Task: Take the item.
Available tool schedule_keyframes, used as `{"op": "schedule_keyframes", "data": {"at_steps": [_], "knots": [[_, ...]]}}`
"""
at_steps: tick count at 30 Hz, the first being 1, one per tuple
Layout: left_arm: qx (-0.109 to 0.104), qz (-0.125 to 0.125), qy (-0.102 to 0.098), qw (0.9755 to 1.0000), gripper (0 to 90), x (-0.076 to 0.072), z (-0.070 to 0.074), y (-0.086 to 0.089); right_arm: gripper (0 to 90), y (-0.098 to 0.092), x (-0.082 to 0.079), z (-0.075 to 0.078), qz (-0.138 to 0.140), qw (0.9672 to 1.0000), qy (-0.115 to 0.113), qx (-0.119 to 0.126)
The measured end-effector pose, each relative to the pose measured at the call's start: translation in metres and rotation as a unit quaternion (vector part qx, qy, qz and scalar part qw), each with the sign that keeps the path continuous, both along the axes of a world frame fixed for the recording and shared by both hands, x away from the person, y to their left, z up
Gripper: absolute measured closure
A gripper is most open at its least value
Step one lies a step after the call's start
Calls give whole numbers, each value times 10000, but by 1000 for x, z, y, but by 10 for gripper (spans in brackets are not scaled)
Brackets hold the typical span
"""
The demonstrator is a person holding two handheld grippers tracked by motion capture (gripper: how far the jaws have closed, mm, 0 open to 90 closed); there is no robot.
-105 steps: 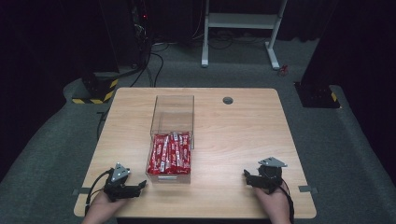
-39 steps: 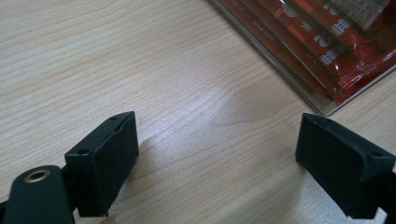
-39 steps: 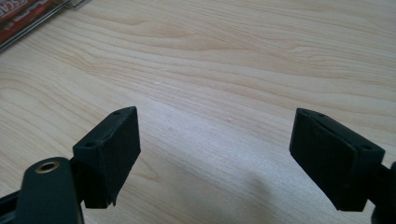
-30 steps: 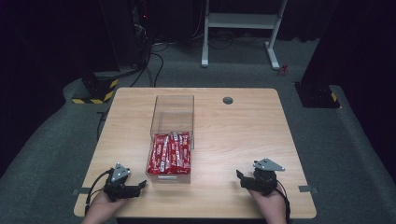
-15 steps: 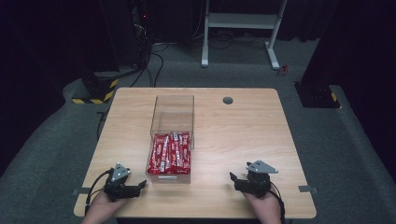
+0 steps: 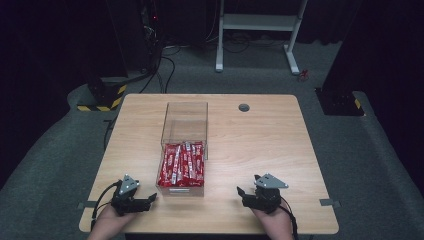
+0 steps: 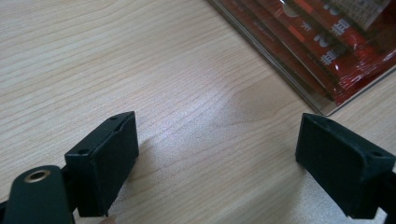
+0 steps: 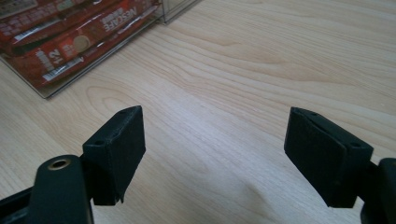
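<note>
Dark room all around, grey carpet underfoot, and centre stage a light wooden table (image 6: pixel 260 150) with rounded corners. Down at the near edge, the left gripper (image 6: pixel 145 202) sits low over the wood in the person's left hand (image 6: pixel 107 225), black body, small grey three-cornered plate on top, cable looping off to its left. Look along it in the left gripper view: the left gripper (image 7: pixel 217 163) has its two black jaws spread wide, bare wood grain between them, nothing held. Just beyond its right jaw, up at the far right of that view, the near corner of the clear plastic box (image 7: pixel 322 105) comes in.

Across to the right, the right gripper (image 6: pixel 241 194) rests near the near edge too, in the person's right hand (image 6: pixel 272 222), grey plate on top, jaws pointing left toward the box. In the right gripper view, the right gripper (image 8: pixel 212 154) is equally wide apart, empty, bare table between the jaws.

Out from both tools: the clear plastic box (image 6: pixel 184 145), long and rectangular, stands between them, running from near to far along the table's middle. Its near half is packed with red coffee-stick sachets (image 6: pixel 182 164) lying lengthwise; the far half looks empty. Lettering on the sachets (image 8: pixel 79 37) reads "NESCAFE" in the right gripper view.

Further off, a small dark round grommet (image 6: pixel 244 107) sits near the far edge. Beyond the table, a white metal stand (image 6: pixel 257 30) and black cables (image 6: pixel 160 65) on the floor.
</note>
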State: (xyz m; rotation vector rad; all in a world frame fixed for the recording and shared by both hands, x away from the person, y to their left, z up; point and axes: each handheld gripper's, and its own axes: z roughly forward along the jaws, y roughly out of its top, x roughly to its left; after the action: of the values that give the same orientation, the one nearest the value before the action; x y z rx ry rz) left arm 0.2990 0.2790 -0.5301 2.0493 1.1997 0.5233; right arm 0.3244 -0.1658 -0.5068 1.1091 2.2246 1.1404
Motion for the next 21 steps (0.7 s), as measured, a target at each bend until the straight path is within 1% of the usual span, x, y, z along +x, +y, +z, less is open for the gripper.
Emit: {"op": "schedule_keyframes", "data": {"at_steps": [1, 2, 4, 7, 8, 11, 21], "knots": [[0, 0, -1, 10000, 134, 0, 0, 0, 211, 4, -2, 0, 45, 10000, 5, 29], [-1, 1, -1, 10000, 134, 0, 0, 0, 211, 4, -2, 0, 45, 10000, 5, 29], [1, -1, 0, 10000, 134, 0, 0, 0, 211, 9, -4, -1, 131, 9999, -3, 9], [-1, 0, 0, 10000, 134, 0, 0, 0, 212, 11, -4, -1, 163, 9999, 4, 14], [1, -1, 0, 10000, 134, 0, 0, 0, 214, 13, -5, -2, 194, 9998, 33, 63], [0, 1, 1, 10000, 134, 0, 0, 0, 214, 15, -6, -2, 231, 9997, 25, 30], [2, 0, -1, 10000, 134, 0, 0, 0, 218, 18, -8, -2, 310, 9995, 13, 89]]}}
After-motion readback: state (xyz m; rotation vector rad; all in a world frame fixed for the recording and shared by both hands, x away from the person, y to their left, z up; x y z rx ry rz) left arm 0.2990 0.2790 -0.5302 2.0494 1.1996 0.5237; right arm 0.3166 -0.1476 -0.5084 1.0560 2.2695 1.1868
